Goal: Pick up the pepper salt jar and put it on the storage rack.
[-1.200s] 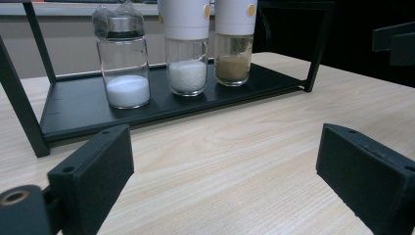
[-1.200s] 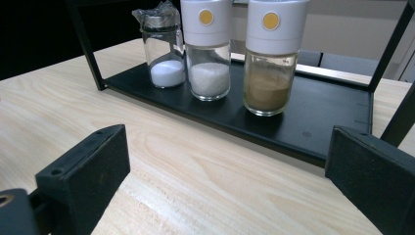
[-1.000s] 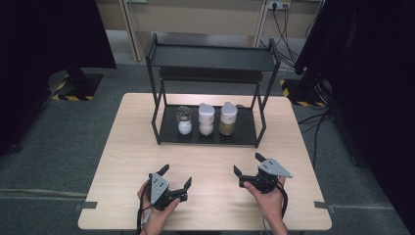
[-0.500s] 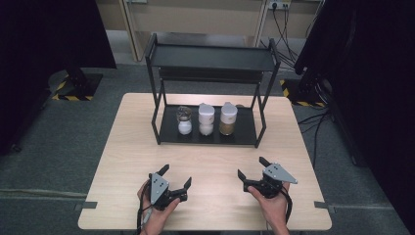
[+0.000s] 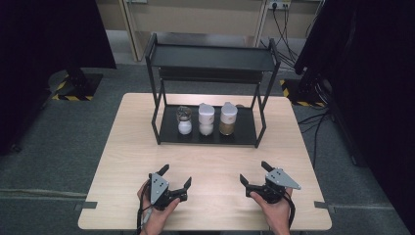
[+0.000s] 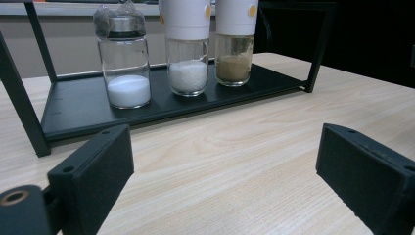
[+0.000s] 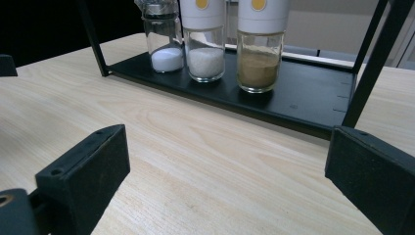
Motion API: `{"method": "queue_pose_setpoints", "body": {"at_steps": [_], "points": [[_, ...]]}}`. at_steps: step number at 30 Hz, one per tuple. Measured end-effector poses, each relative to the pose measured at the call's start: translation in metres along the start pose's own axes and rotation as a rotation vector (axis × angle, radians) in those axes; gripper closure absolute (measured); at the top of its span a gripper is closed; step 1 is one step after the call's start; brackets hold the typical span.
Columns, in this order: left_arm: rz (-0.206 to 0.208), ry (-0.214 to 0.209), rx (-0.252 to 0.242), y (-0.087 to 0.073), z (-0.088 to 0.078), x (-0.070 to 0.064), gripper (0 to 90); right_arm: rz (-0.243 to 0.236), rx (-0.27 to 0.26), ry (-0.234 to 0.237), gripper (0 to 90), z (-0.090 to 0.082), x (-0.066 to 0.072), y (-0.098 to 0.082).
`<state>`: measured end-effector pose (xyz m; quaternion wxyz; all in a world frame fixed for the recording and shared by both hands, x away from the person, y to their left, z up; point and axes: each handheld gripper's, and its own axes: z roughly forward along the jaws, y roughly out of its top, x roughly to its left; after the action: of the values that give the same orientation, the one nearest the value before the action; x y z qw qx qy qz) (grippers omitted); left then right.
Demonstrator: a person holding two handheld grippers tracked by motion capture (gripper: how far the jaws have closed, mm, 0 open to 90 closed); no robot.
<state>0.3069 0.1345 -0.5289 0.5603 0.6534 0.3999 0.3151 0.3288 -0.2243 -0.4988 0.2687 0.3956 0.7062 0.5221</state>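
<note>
My left gripper (image 5: 175, 179) hovering wide open, right gripper (image 5: 253, 175) likewise gaping, both sitting near the table's (image 5: 215, 161) front edge, well short of the rack (image 5: 208, 134) with three jars.

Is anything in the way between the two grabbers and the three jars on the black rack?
Nothing visible. Bare table lies between the open left gripper, the open right gripper and the jars on the rack's bottom shelf.
</note>
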Motion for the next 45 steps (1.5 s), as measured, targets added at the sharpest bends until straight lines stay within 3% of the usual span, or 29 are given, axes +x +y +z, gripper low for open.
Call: {"method": "queue_pose_setpoints", "body": {"at_steps": [29, 45], "points": [[-0.013, 0.002, 0.002, 0.000, 0.000, 0.001, 6.3, 0.017, -0.009, -0.054, 3.0, -0.024, -0.013, -0.016], [-0.016, 0.004, 0.001, 0.000, 0.000, 0.001, 6.3, 0.023, -0.004, -0.085, 3.0, -0.023, -0.020, -0.029]]}}
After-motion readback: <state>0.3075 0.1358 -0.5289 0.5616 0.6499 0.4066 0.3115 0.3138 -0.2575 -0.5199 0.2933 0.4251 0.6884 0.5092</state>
